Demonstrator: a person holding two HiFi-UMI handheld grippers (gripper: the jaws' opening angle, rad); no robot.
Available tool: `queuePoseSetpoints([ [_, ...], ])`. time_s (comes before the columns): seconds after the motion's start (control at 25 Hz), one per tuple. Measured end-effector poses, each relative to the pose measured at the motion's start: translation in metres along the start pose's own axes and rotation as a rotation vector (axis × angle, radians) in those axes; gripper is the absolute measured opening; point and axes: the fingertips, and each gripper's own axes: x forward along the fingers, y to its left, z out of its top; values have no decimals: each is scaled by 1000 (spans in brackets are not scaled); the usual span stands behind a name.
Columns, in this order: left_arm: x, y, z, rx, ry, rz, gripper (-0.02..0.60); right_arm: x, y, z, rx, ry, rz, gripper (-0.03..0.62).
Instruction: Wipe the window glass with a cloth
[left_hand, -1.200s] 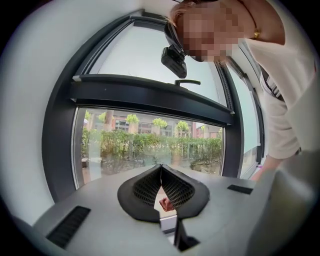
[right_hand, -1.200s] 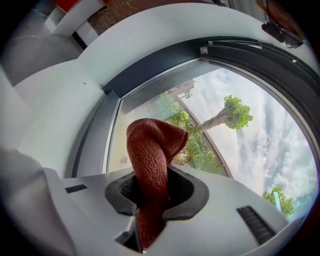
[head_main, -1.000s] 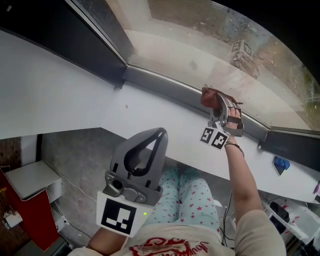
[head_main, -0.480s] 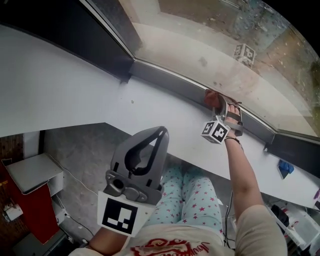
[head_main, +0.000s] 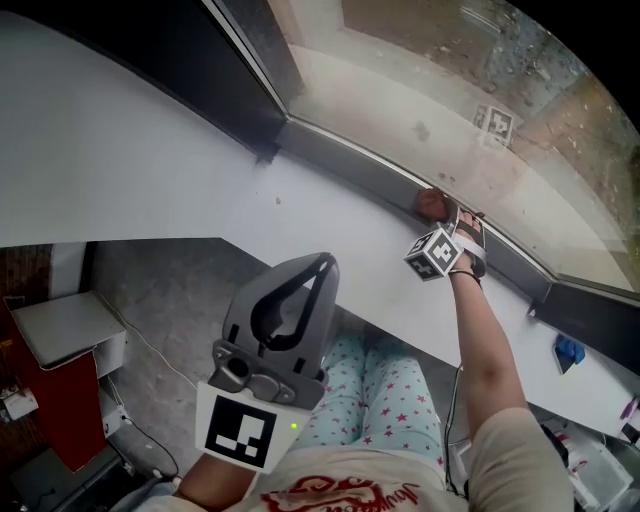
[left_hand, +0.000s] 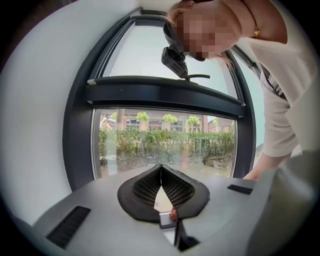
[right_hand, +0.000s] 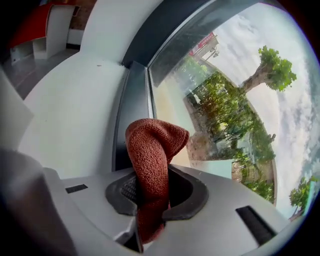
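Note:
My right gripper (head_main: 447, 222) is shut on a rust-red cloth (right_hand: 152, 160), which bulges up between its jaws in the right gripper view. In the head view the cloth (head_main: 432, 203) is at the dark lower window frame (head_main: 350, 165), right by the bottom edge of the window glass (head_main: 480, 90). The right gripper view shows the glass (right_hand: 210, 95) close ahead to the right of the cloth. My left gripper (head_main: 322, 263) is held low near my lap, away from the window; its jaws meet at the tips with nothing between them (left_hand: 161, 170).
A wide white sill (head_main: 200, 170) runs below the frame. A small blue thing (head_main: 567, 352) lies on the sill at the far right. Left of my legs stand a red cabinet (head_main: 40, 400) and cables on the floor. A person's arm leans in at the right of the left gripper view.
My right gripper with the cloth has moved down along the glass to the bottom frame. The left gripper has stayed put.

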Motion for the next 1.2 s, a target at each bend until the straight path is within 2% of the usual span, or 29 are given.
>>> queuePoseSetpoints([
  [0.08,-4,-4,11,1,-23,8,21,-23,-24,19,-35,-67,-51,89],
  [0.16,-8,-10,29,0,-55,11,21,-68,-59,48,-75,-179,-127,89],
  [0.4,-27,-37,88,11,-139,16,21,-284,-189,133,-114,-548,-462,89],
  [0.56,-37,-50,111,1,-204,27,21,-364,-245,162,-114,-663,-621,89],
  [0.76,-48,-49,113,-12,-203,-21,21,-392,-275,182,-123,-657,-755,89],
  [0.88,-46,-24,122,10,-211,-55,21,-389,-286,192,-120,-611,-805,89],
  [1.04,-34,6,130,71,-212,-145,21,-382,-295,199,-103,-555,-893,89],
  [1.2,-26,31,123,51,-201,-209,21,-368,-298,206,-108,-476,-940,89],
])
